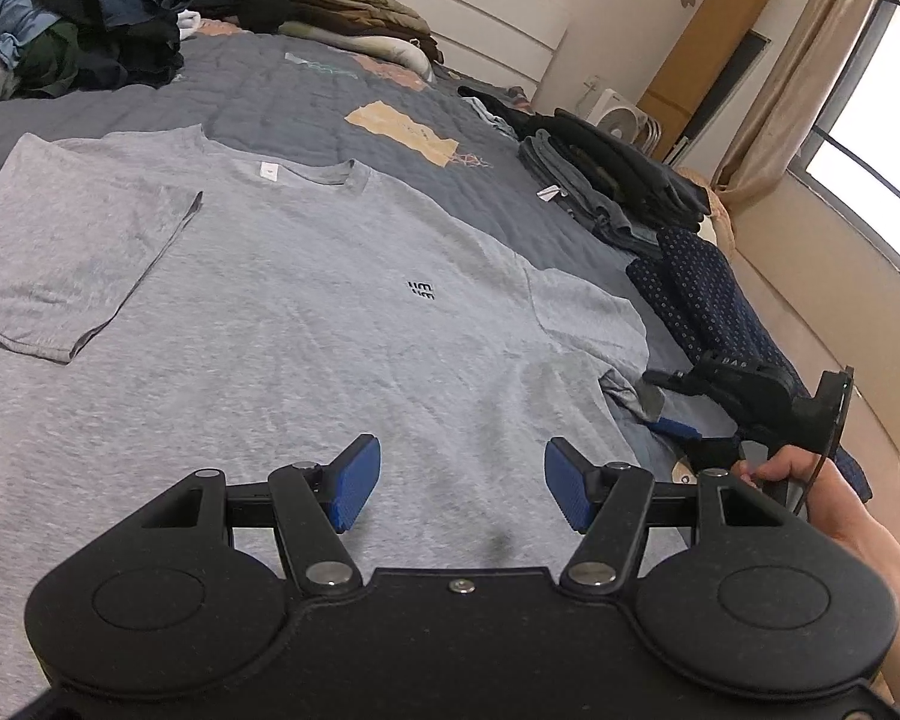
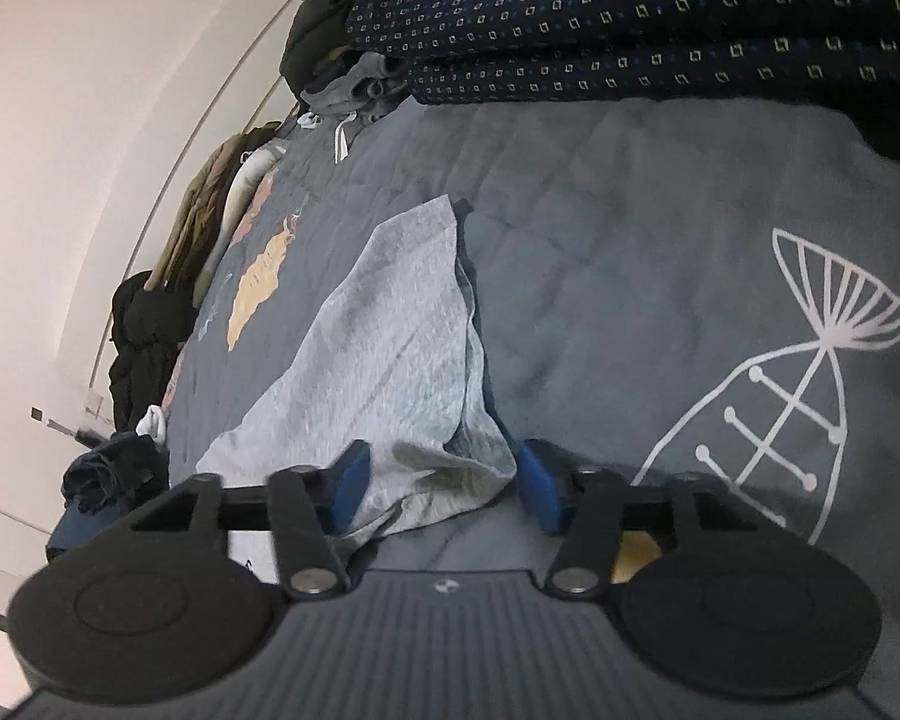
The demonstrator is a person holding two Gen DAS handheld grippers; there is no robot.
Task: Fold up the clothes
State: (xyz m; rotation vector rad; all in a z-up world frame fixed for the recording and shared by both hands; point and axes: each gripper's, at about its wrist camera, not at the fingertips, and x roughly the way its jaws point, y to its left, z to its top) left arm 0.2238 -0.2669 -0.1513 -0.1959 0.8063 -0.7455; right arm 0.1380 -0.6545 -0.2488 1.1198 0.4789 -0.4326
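Grey T-shirt (image 1: 306,276) lies flat, front up, on bed (image 1: 282,90), left sleeve folded in. Your left gripper (image 1: 462,483) released above hem. Your right gripper (image 2: 438,483) spread around right sleeve (image 2: 402,360), not clamped. Body folds remain.

T-shirt (image 1: 282,300) flat on the bed (image 1: 306,90), collar toward the headboard end. Heap of clothes (image 1: 108,12) at the far left corner. Folded stack (image 1: 618,180) along the right edge. Right gripper (image 2: 441,483) at the shirt's right hem corner; left gripper (image 1: 462,483) over the hem.
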